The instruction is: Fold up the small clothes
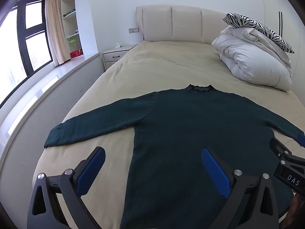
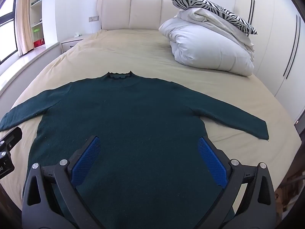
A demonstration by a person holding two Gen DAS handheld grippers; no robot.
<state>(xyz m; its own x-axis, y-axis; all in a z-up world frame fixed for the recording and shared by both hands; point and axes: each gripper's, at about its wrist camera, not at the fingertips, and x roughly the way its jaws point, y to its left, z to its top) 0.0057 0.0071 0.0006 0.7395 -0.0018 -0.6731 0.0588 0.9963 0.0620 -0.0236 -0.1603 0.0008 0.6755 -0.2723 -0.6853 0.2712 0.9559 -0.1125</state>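
Observation:
A dark green long-sleeved sweater [image 1: 183, 126] lies flat on the beige bed sheet [image 1: 162, 66], neck toward the headboard, both sleeves spread out. It also shows in the right wrist view [image 2: 133, 110]. My left gripper [image 1: 152, 152] is open and empty, hovering over the sweater's lower left side. My right gripper [image 2: 148, 141] is open and empty, hovering over the sweater's lower right part. The right gripper's body [image 1: 289, 162] shows at the right edge of the left wrist view.
A folded white duvet [image 2: 207, 47] with a zebra-print pillow [image 2: 209, 9] on top sits at the bed's far right. A padded headboard [image 2: 131, 9], a nightstand [image 1: 116, 54], a window ledge [image 1: 47, 87] on the left and wardrobe doors [image 2: 276, 47] on the right surround the bed.

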